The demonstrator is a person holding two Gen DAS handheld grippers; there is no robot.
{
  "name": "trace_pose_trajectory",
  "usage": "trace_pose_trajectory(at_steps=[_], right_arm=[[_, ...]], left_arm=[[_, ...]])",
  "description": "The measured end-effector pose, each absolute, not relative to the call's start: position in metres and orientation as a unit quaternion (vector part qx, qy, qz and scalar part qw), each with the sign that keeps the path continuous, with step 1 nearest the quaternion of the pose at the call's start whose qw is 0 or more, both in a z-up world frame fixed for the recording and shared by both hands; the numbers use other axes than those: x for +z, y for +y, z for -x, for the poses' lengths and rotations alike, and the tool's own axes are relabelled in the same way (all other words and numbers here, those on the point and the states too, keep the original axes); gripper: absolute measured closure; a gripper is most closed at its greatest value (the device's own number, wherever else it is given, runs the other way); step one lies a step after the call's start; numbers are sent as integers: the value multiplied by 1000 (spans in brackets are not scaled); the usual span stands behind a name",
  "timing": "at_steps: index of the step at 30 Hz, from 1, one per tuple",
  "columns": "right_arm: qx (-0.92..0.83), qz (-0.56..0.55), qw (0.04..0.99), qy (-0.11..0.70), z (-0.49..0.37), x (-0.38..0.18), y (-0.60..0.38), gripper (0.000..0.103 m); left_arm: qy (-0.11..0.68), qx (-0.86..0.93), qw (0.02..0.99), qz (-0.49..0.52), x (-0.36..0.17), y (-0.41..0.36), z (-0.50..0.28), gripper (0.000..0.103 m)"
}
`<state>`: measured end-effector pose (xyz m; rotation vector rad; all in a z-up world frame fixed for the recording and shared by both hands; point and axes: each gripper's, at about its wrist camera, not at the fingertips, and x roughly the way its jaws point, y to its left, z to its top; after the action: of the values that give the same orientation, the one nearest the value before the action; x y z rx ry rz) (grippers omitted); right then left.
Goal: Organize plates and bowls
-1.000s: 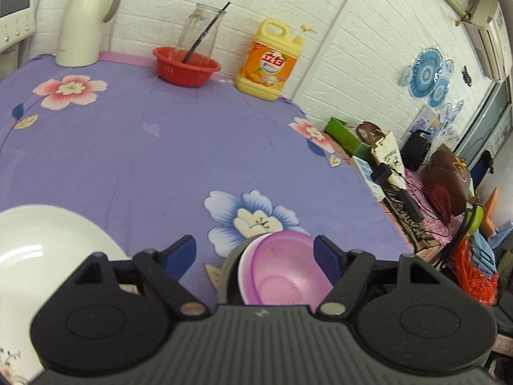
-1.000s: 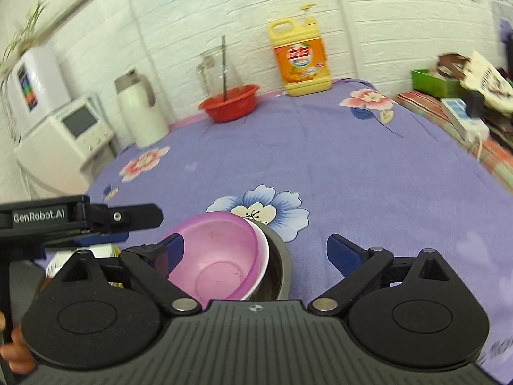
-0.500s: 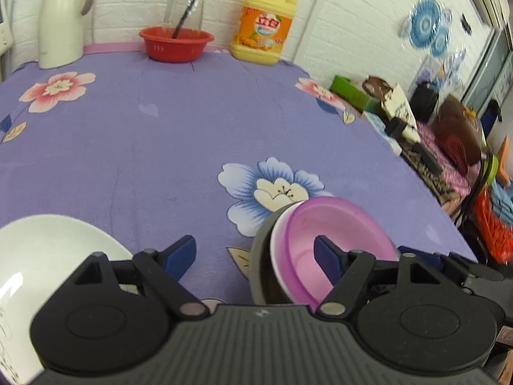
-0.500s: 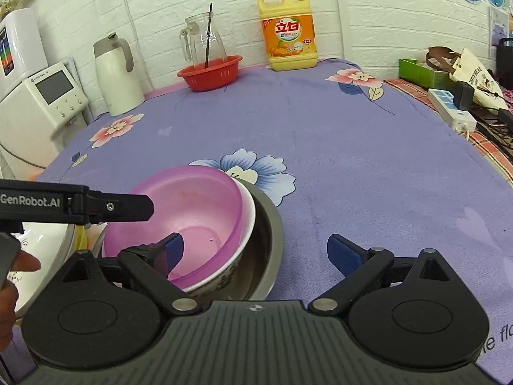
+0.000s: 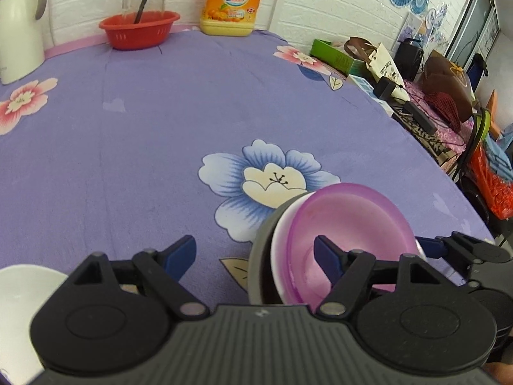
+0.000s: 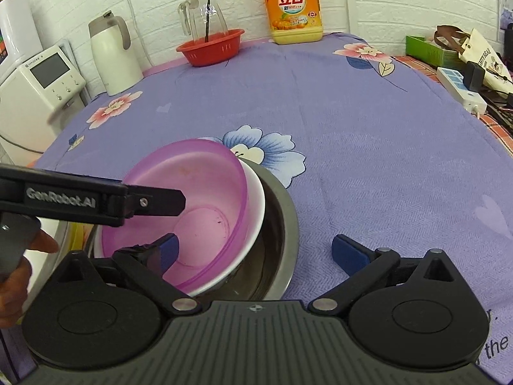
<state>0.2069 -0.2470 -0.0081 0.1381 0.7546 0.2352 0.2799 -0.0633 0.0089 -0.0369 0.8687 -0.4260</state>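
Observation:
A pink plastic bowl (image 6: pixel 198 199) lies tilted inside a white bowl (image 6: pixel 256 199), both nested in a steel bowl (image 6: pixel 282 224) on the purple floral cloth. The stack also shows in the left wrist view (image 5: pixel 346 224). My right gripper (image 6: pixel 255 252) is open, its left finger inside the pink bowl, its right finger outside the steel bowl. My left gripper (image 5: pixel 255 253) is open, its right finger at the pink bowl. A white plate (image 5: pixel 22 301) lies at my lower left.
A red basket (image 6: pixel 210 46) with a glass pitcher, a yellow detergent bottle (image 6: pixel 295 9) and a white thermos (image 6: pixel 112 57) stand at the back by the wall. A white appliance (image 6: pixel 35 89) is at left. Clutter lies past the table's right edge (image 5: pixel 416 89).
Both grippers have come closer over the nested bowls. The right gripper's left finger now sits inside the pink bowl; the left gripper has shifted right toward the stack.

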Motion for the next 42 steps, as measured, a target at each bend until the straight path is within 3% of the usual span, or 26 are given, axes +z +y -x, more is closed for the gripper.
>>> trace_pose_trajectory(at_steps=[20, 30, 42], right_arm=[[135, -93, 922, 350, -201, -11, -245, 0], [150, -104, 923, 339, -191, -10, -232, 0], [165, -73, 937, 299, -179, 29, -207, 0]], left_arm=[[417, -228, 879, 39, -2, -68, -275, 33], [416, -220, 877, 95, -2, -74, -259, 58], [363, -205, 900, 125, 39, -47, -236, 61]])
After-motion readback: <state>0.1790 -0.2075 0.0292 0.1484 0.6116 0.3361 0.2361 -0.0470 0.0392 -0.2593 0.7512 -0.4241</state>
